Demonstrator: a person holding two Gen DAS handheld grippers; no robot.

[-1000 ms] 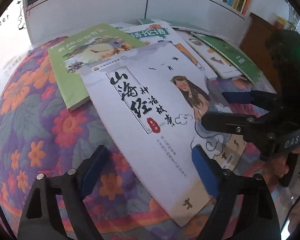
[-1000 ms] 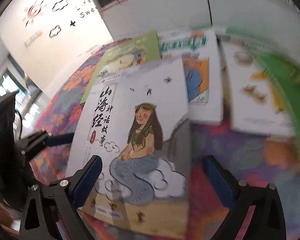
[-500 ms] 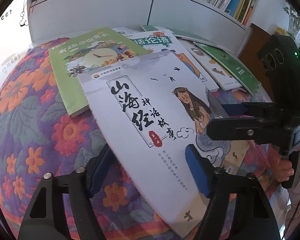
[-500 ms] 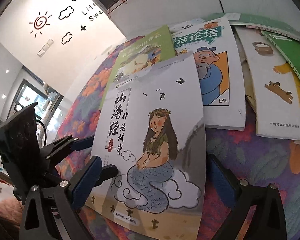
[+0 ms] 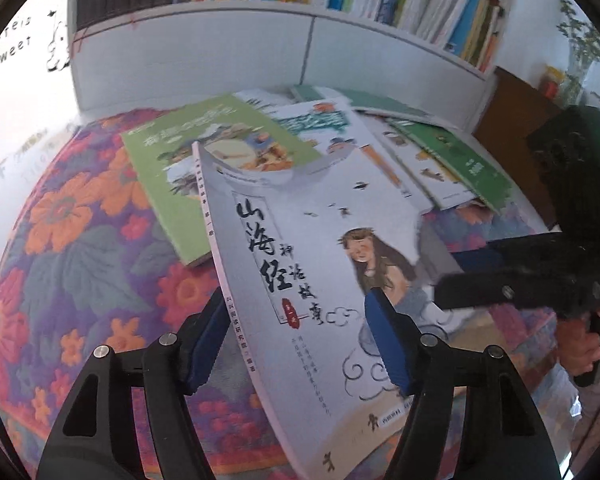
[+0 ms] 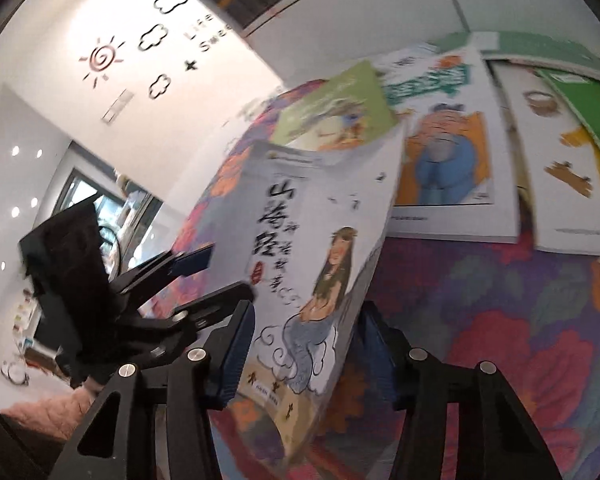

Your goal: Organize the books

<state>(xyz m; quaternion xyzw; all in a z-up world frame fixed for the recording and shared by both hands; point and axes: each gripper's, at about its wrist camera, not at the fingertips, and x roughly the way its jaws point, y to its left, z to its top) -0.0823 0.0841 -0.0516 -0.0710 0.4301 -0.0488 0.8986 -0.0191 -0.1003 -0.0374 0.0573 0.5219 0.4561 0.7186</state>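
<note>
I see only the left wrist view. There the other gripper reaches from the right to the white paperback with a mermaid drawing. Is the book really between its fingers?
Observer: Yes. In the right wrist view the right gripper has just been closing. The white paperback with the mermaid drawing stands aslant between its blue pads and looks pinched.
Operator: Is that side of the book off the table?
Observer: Yes, its right edge is tilted up above the purple flowered cloth.
Operator: What lies behind it?
Observer: A white book with a blue-robed figure on orange lies flat on the cloth. Its whole lower edge shows, to the right of the lifted book.
</note>
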